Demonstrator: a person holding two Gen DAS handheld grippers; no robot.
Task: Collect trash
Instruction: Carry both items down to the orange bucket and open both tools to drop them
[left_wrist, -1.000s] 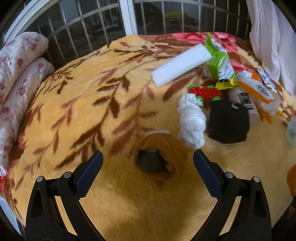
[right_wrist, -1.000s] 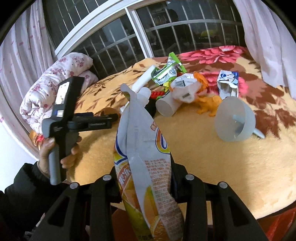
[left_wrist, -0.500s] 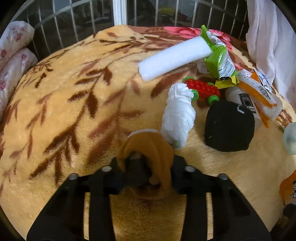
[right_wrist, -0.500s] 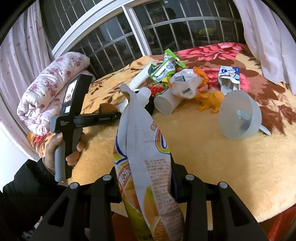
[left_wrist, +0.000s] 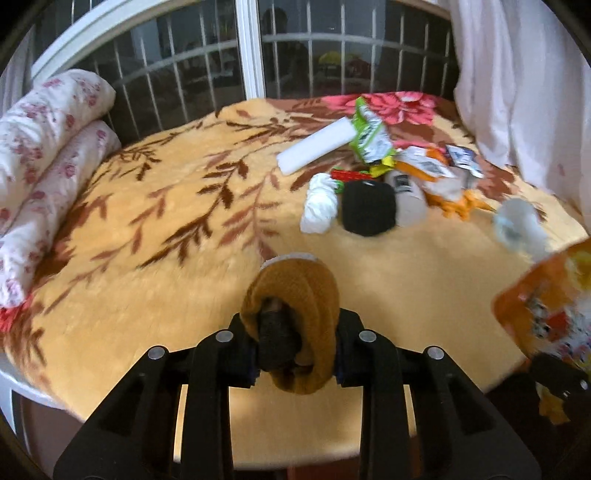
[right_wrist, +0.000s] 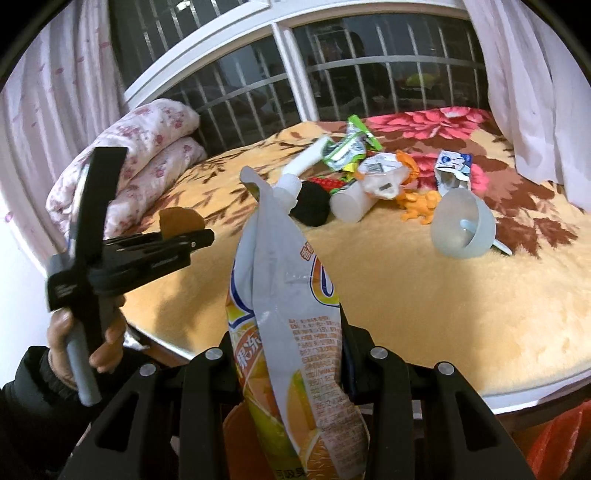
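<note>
My left gripper (left_wrist: 295, 354) is shut on a brown rolled sock (left_wrist: 295, 295) and holds it above the near edge of the bed blanket (left_wrist: 166, 229); the sock also shows in the right wrist view (right_wrist: 181, 220). My right gripper (right_wrist: 291, 365) is shut on an orange-and-white snack bag (right_wrist: 291, 314), held upright off the bed's front edge. More litter lies at the far right: a green wrapper (left_wrist: 369, 136), a white foam block (left_wrist: 314, 149), a white wad (left_wrist: 319, 206), a black roll (left_wrist: 367, 214).
A clear plastic funnel (right_wrist: 461, 225), an orange toy (right_wrist: 419, 205) and a blue-white packet (right_wrist: 452, 166) lie on the bed. Folded floral quilts (left_wrist: 44, 155) sit at the left. A barred window and white curtains (left_wrist: 517, 81) are behind.
My left gripper closed on the brown sock, then lifted it and pulled back toward the bed's near edge. The right gripper stays shut on the snack bag.
</note>
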